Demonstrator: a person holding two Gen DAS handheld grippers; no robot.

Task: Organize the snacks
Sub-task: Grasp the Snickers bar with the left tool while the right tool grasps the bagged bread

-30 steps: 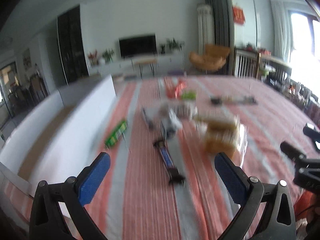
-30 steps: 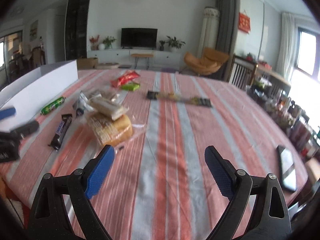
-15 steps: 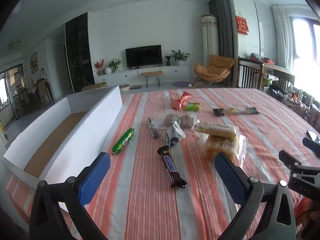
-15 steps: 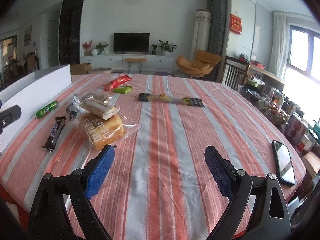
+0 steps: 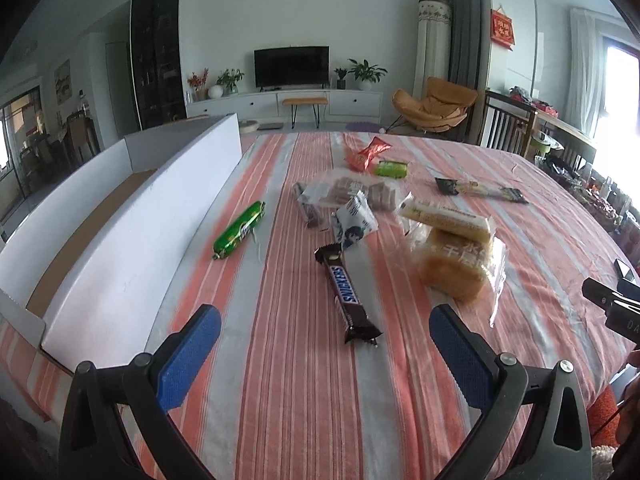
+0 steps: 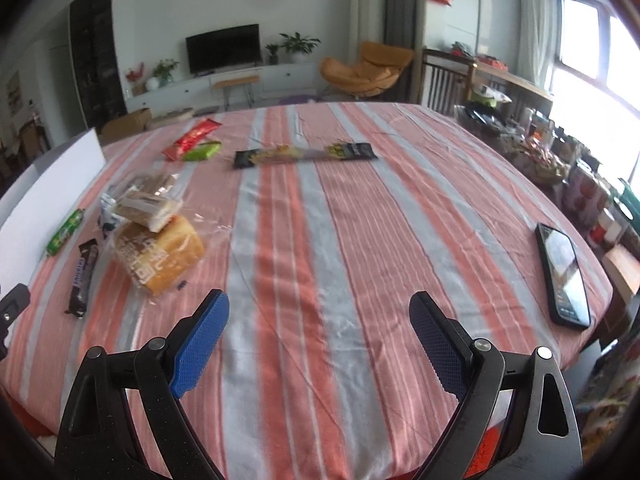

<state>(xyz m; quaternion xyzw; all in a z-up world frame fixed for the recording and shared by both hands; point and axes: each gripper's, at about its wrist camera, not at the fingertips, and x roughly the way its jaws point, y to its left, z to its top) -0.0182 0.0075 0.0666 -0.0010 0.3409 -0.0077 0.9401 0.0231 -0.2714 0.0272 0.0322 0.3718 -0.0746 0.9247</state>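
Both the left gripper and right gripper hover released above the striped tablecloth, the Snickers bar near the left one.

Right hand-held gripper at bottom centre of frame, blue-padded fingers spread wide with nothing between them, above the striped surface. Left of frame: bagged bread loaf with a wrapped sandwich cake lying on its far end; Snickers bar just left of the loaf, green tube pack beyond it near the white box wall. Upper centre: red packet touching a green packet, long dark packet to their right; black phone at right edge of the surface.
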